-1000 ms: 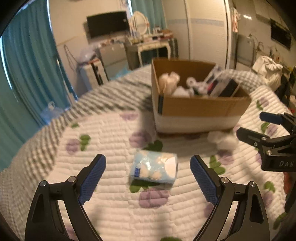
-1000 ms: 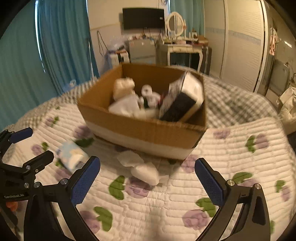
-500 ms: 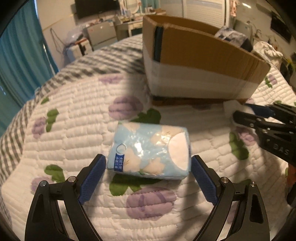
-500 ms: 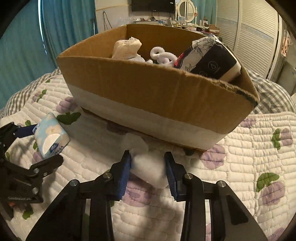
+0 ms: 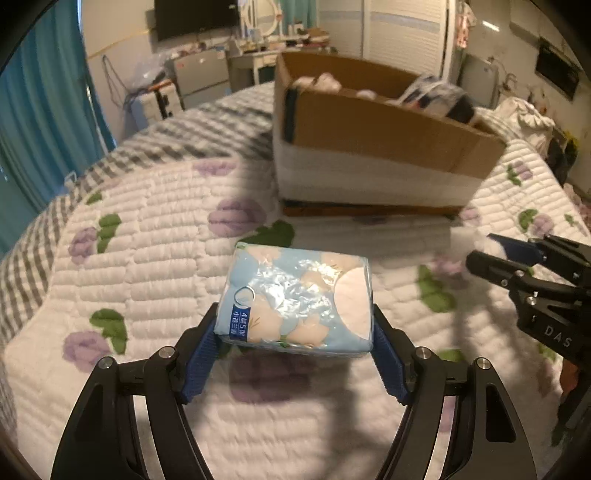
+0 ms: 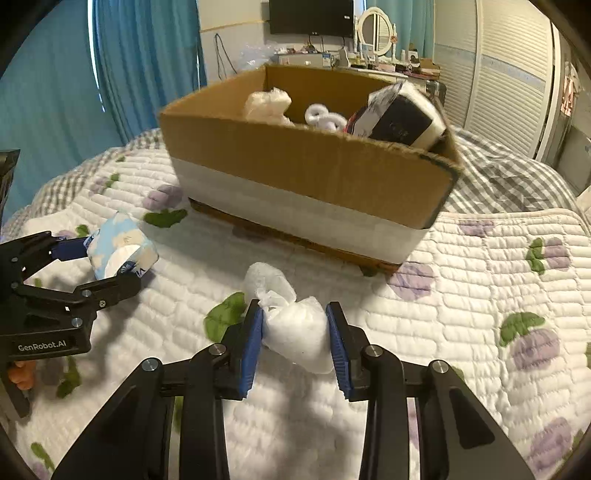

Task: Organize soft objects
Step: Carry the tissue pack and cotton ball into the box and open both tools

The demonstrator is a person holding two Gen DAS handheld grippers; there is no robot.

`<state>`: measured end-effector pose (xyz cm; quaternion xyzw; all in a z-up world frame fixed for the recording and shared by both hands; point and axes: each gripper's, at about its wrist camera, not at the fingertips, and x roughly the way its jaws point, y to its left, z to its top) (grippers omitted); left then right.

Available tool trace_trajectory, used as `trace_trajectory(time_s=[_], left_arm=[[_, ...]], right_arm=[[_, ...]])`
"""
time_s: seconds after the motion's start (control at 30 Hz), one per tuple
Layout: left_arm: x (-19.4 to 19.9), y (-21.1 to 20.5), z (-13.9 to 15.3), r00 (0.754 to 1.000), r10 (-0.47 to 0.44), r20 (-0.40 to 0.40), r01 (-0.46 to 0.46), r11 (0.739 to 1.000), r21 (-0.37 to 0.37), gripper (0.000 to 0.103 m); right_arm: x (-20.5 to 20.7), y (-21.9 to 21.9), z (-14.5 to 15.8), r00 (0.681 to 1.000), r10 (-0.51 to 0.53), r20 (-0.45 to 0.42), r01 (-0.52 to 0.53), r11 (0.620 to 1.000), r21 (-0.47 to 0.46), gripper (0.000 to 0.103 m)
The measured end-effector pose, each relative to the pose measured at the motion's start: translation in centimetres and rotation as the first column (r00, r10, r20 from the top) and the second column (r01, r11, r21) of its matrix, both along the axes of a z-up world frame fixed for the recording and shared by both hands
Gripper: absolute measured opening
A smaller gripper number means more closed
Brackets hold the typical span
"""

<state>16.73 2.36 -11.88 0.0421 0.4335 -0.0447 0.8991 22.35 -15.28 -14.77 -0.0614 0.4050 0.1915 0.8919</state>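
My left gripper is shut on a light-blue tissue pack and holds it just above the quilt. It also shows in the right wrist view. My right gripper is shut on a white plastic-wrapped soft bundle, lifted off the quilt. A cardboard box with a white taped band stands on the bed ahead of both grippers; it holds several soft items and a dark tissue pack. The box also shows in the left wrist view.
The bed has a white quilt with purple flowers and a grey checked blanket behind it. Teal curtains, a dresser with a mirror and a wardrobe stand beyond the bed.
Both grippers came down and closed: the left on the tissue pack, the right on the white bundle. Both objects now sit lifted off the quilt.
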Motion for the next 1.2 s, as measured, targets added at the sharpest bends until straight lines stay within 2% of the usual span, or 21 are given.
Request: trace_trajectory(time_s=[0.17, 0.33, 0.47, 0.57, 0.73, 0.8, 0.97, 1.1, 1.2], left_arm=[[-2.1, -1.9, 3.4, 0.998, -0.008, 0.068, 0.004, 0.998, 0.062, 0.074], [-4.4, -3.3, 7.2, 0.993, -0.021, 0.115, 0.014, 0.998, 0.06, 0.074], [-6.9, -4.4, 11.1, 0.986, -0.016, 0.166, 0.017, 1.0, -0.002, 0.074], [-8.3, -5.4, 14.0, 0.974, -0.029, 0.225, 0.028, 1.0, 0.005, 0.074], [-9.0, -6.7, 18.5, 0.951, -0.041, 0.305, 0.043, 0.999, 0.0, 0.074], [-8.8, -7.1, 19.9, 0.942, -0.044, 0.332, 0.043, 0.999, 0.01, 0.074], [-6.0, -7.2, 22.4, 0.927, -0.041, 0.372, 0.041, 0.999, 0.006, 0.074], [-1.2, -6.9, 23.3, 0.919, -0.012, 0.395, 0.018, 1.0, -0.01, 0.074], [3.1, -6.6, 23.3, 0.918, 0.014, 0.395, -0.013, 1.0, -0.004, 0.074]], right_arm=[[-2.8, -0.9, 3.6, 0.998, 0.022, 0.057, -0.023, 0.999, 0.025, 0.034], [-5.8, -1.5, 7.6, 0.992, 0.045, 0.118, -0.049, 0.998, 0.027, 0.034], [-8.1, -2.1, 11.4, 0.983, 0.066, 0.172, -0.073, 0.997, 0.035, 0.034], [-9.3, -3.0, 14.9, 0.973, 0.068, 0.221, -0.079, 0.996, 0.044, 0.034], [-10.3, -3.7, 21.5, 0.938, 0.073, 0.339, -0.097, 0.994, 0.056, 0.034], [-10.1, -3.9, 24.0, 0.922, 0.07, 0.381, -0.102, 0.993, 0.063, 0.034], [-7.5, -3.8, 27.9, 0.903, 0.058, 0.425, -0.104, 0.991, 0.086, 0.034], [-4.1, -3.0, 29.2, 0.895, 0.046, 0.443, -0.089, 0.993, 0.076, 0.034], [0.2, -1.9, 29.2, 0.907, 0.036, 0.421, -0.07, 0.995, 0.065, 0.034]])
